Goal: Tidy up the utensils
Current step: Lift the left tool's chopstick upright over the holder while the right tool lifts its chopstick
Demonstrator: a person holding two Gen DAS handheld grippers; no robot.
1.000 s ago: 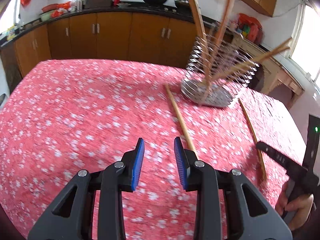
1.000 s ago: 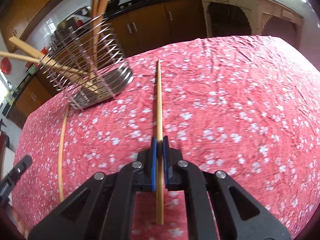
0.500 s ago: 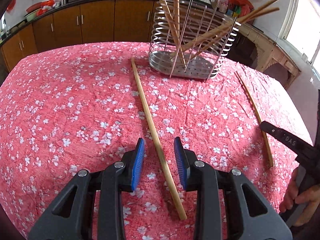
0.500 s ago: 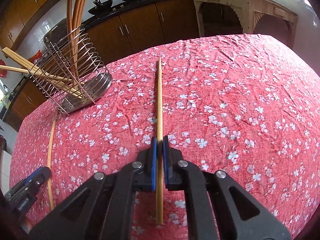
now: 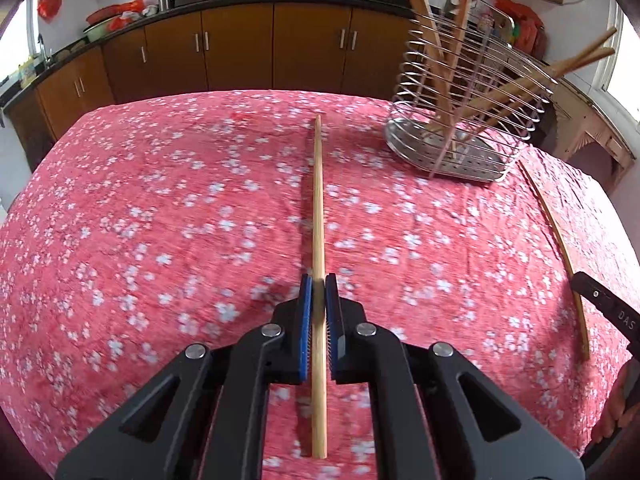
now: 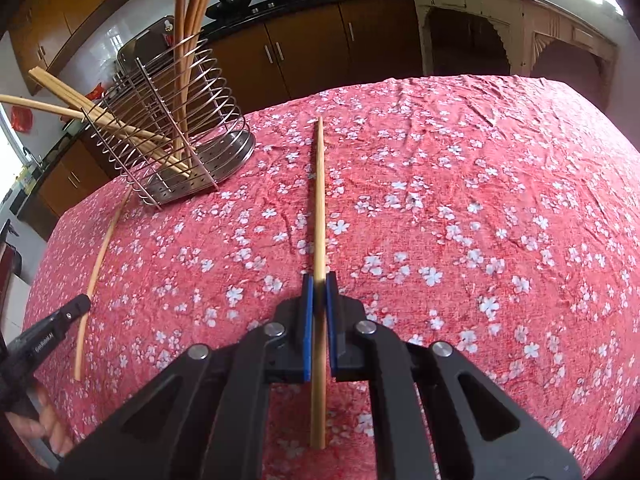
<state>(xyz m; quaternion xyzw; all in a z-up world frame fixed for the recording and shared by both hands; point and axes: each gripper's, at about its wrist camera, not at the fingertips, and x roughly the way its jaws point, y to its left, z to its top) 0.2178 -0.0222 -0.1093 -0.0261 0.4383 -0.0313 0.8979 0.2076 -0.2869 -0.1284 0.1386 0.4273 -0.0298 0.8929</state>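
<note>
My left gripper (image 5: 319, 284) is shut on a long wooden chopstick (image 5: 318, 200) that points away over the red flowered tablecloth. My right gripper (image 6: 319, 282) is shut on another wooden chopstick (image 6: 319, 200), which also points forward. A wire utensil holder (image 5: 468, 120) with several wooden chopsticks in it stands at the back right in the left wrist view and at the back left in the right wrist view (image 6: 176, 136). Each view also shows the chopstick held by the other gripper, one at the right (image 5: 560, 240) and one at the left (image 6: 100, 260).
The table is covered with a red cloth with white flowers (image 5: 160, 220). Brown kitchen cabinets (image 5: 240, 48) and a dark counter stand behind it. The other gripper's tip shows at the right edge (image 5: 608, 312) and at the left edge (image 6: 48, 332).
My left gripper has lined up with the chopstick on the cloth and shut on it. My right gripper stays shut on its chopstick and has shifted slightly.
</note>
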